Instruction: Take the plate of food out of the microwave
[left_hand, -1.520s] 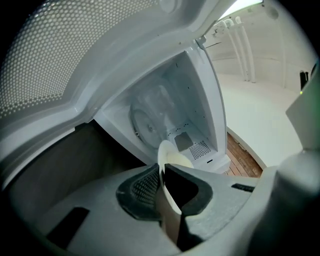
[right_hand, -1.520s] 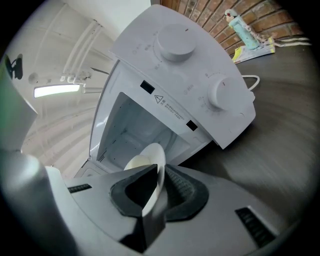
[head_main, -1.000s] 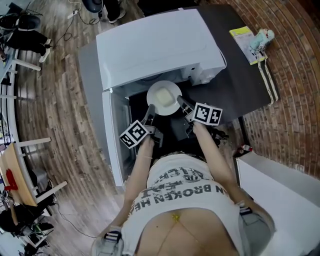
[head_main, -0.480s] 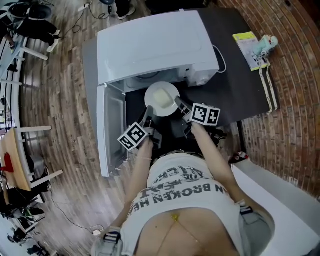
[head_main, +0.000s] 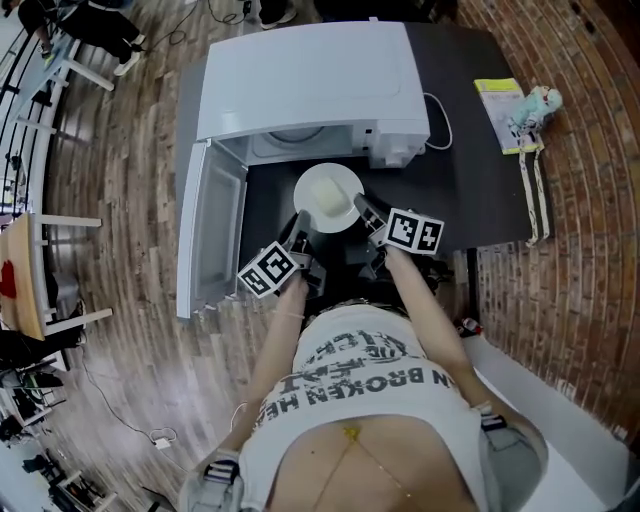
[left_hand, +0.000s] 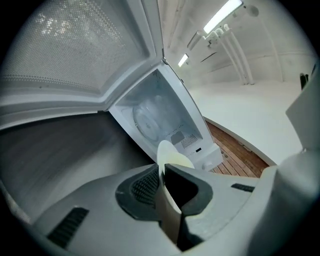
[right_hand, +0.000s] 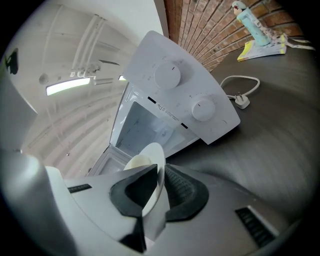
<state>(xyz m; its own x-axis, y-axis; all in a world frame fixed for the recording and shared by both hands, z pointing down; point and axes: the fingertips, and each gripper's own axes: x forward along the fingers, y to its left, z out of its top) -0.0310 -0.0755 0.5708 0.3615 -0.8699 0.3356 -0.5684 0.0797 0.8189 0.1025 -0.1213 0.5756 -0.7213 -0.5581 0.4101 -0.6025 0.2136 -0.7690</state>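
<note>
door (head_main: 205, 235): swung wide at the left of the microwave (head_main: 310, 80), giving us room | left gripper (head_main: 299, 222): fingers clamped on the plate's left rim | plate (head_main: 340, 174): just outside the microwave's mouth, held level, we judge to keep the food (head_main: 326, 197) put | right gripper (head_main: 362, 208): fingers clamped on the right rim, sharing the load
</note>
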